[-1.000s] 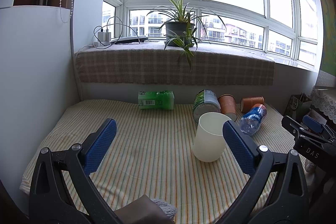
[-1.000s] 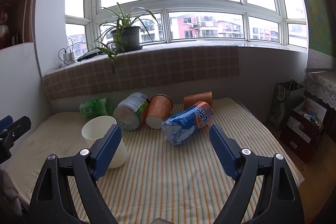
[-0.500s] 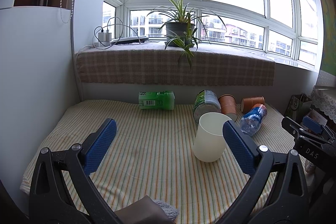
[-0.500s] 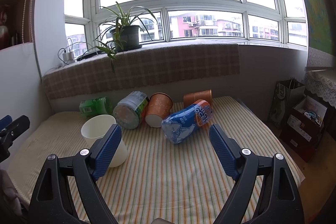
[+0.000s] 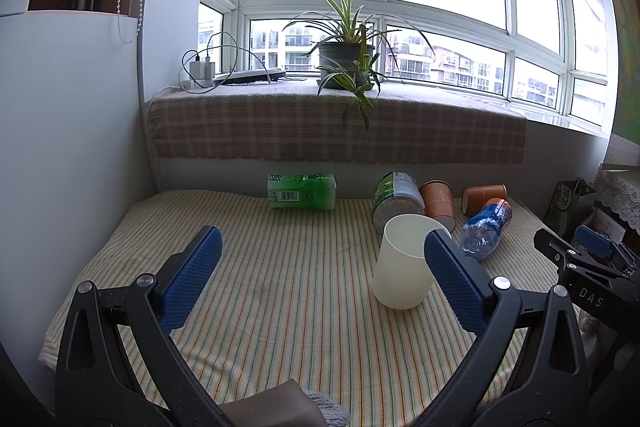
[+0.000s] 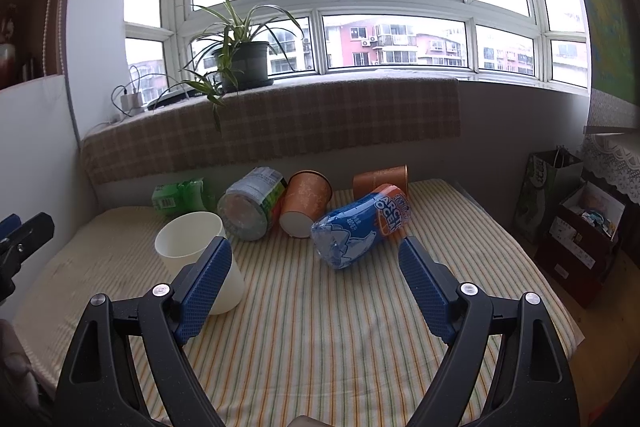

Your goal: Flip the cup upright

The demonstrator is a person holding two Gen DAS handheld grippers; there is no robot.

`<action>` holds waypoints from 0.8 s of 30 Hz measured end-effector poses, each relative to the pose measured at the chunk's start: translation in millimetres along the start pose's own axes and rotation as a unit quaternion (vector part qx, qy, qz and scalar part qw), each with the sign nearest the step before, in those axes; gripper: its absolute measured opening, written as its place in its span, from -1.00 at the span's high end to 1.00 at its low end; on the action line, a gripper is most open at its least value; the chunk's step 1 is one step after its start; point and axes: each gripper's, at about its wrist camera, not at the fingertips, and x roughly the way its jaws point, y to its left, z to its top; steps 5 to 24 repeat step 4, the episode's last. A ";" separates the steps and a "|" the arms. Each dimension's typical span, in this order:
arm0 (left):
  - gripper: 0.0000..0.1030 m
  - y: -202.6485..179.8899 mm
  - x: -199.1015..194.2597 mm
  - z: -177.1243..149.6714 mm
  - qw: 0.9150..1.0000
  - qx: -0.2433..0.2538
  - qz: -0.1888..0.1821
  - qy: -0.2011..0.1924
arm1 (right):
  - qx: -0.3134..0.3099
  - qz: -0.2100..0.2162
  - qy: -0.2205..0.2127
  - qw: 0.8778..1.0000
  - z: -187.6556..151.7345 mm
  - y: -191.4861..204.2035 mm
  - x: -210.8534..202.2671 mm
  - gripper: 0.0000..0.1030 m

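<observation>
The white cup (image 5: 406,261) is standing upright w/ its mouth up on the striped tabletop (image 5: 280,291), a bit tilted in the fisheye view. The left tool (image 5: 318,279) is hovering low over the cloth w/ its blue pads (image 5: 191,277) spread wide; the cup is sitting just inside its right pad, very close to it, but I cannot tell if they are touching. The right tool (image 6: 314,291) is also spread wide and is holding nothing; in the right wrist view the cup (image 6: 198,259) is partly hiding behind its left pad (image 6: 202,297). Behind the cup, a green-label jar (image 5: 396,197) is lying on its side, and an orange paper cup (image 5: 440,201) is lying next to it, leaning on it. A 2nd orange cup (image 5: 484,197) is lying further back near the wall, and a blue plastic bottle (image 6: 362,225) is lying in front of it, at an angle. A green bottle (image 5: 302,191) is lying apart from them, at the back of the tabletop, more to the left. On the window sill above, a potted plant (image 5: 346,57) is standing on a checked cloth (image 5: 336,135), w/ chargers & cables (image 5: 202,71) at its left.
</observation>
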 end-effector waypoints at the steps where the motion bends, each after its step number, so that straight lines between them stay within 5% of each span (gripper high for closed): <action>1: -0.99 0.4 -0.1 0.1 1.000 0.000 0.001 -0.001 | 0.000 -0.001 0.001 1.000 -0.2 0.2 0.8 -0.66; 24: -0.99 5.7 0.1 0.5 1.000 0.001 0.004 -0.005 | 0.001 -0.001 0.004 1.000 -1.0 0.6 2.9 -0.66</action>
